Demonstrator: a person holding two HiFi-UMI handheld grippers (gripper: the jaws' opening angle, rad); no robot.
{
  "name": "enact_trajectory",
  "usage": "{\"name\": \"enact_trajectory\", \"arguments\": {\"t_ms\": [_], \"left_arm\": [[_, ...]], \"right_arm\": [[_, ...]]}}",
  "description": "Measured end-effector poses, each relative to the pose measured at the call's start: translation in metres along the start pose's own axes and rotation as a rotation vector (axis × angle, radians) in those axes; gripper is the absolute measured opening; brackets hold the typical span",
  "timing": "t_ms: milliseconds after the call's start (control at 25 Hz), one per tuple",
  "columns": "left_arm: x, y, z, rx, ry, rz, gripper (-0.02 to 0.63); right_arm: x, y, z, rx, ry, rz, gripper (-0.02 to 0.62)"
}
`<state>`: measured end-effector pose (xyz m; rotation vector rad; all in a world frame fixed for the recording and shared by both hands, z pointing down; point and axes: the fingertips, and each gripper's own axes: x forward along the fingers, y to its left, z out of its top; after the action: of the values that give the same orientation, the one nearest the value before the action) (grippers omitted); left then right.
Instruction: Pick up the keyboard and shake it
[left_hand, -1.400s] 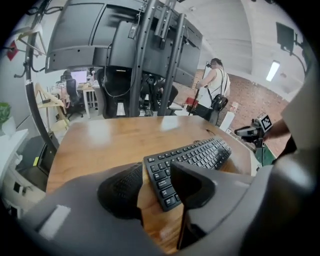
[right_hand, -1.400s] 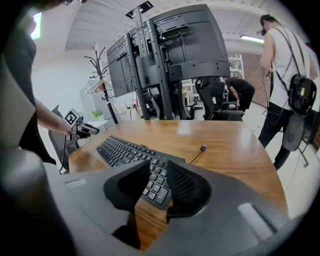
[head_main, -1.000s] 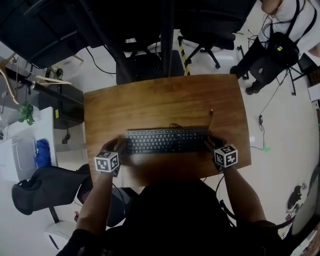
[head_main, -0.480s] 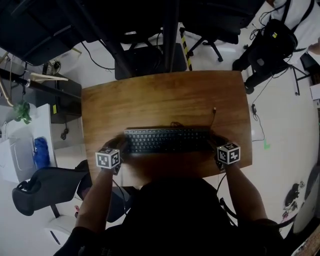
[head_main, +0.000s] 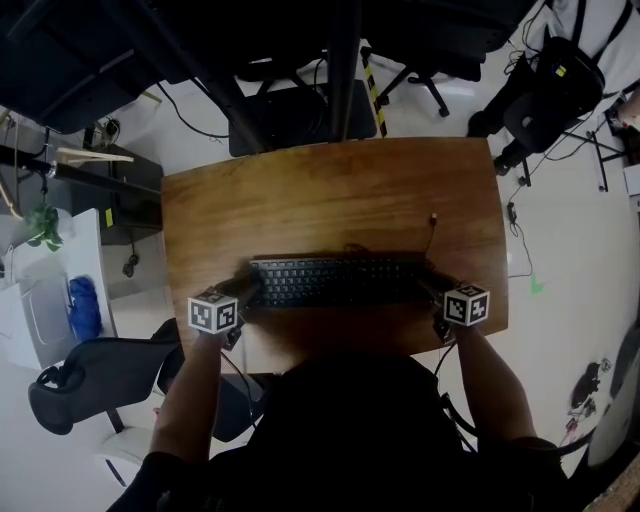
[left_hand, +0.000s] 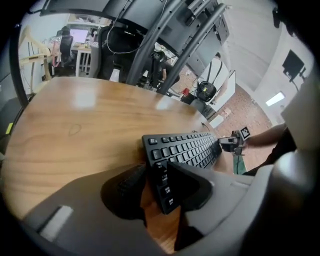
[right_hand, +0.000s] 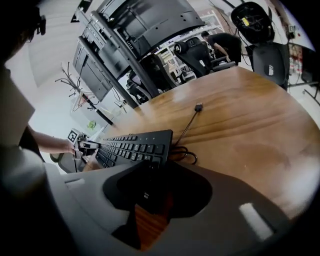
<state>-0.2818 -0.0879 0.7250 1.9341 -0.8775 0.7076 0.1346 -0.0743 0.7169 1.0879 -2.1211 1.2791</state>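
Note:
A black keyboard (head_main: 335, 281) lies flat on the wooden table (head_main: 330, 195), near its front edge. My left gripper (head_main: 245, 297) is at the keyboard's left end and my right gripper (head_main: 432, 292) at its right end. In the left gripper view the keyboard (left_hand: 190, 147) has its end between the jaws of the left gripper (left_hand: 152, 187). The jaws are closing, and a strip of wood still shows beside one pad. In the right gripper view the right gripper (right_hand: 150, 192) is closing around the other end of the keyboard (right_hand: 132, 145). No firm press shows there.
The keyboard's cable (head_main: 433, 235) runs toward the table's back right, with a loop by the keyboard's end (right_hand: 185, 152). Office chairs (head_main: 100, 375) stand at the left and behind the table. A dark stand (head_main: 335, 60) rises behind it. A person (head_main: 545, 85) stands at the far right.
Both grippers have stayed at the keyboard's two ends, shifting only slightly. The keyboard has not moved on the table. The person at the back right has shifted.

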Motion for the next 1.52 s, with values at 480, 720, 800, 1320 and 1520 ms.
{"name": "enact_trajectory", "arguments": {"t_ms": [480,720,800,1320,1520], "left_arm": [[0.006,-0.002,-0.007,-0.085,0.023,-0.054,0.151],[0.006,-0.004,-0.008,-0.079,0.026,-0.057,0.145],[0.007,-0.005,-0.007,-0.098,0.017,-0.061,0.136],[-0.024,-0.017,0.021,-0.026,-0.123,-0.043,0.098],[-0.05,-0.031,0.055,0.066,-0.24,-0.017,0.098]], "right_arm": [[0.001,-0.004,-0.005,0.087,0.021,0.069,0.152],[0.004,0.003,-0.006,0.108,0.047,0.112,0.089],[0.003,0.004,-0.006,0.111,0.039,0.108,0.087],[-0.017,0.02,0.022,-0.103,-0.056,0.063,0.095],[-0.035,0.034,0.051,-0.191,-0.165,0.055,0.097]]}}
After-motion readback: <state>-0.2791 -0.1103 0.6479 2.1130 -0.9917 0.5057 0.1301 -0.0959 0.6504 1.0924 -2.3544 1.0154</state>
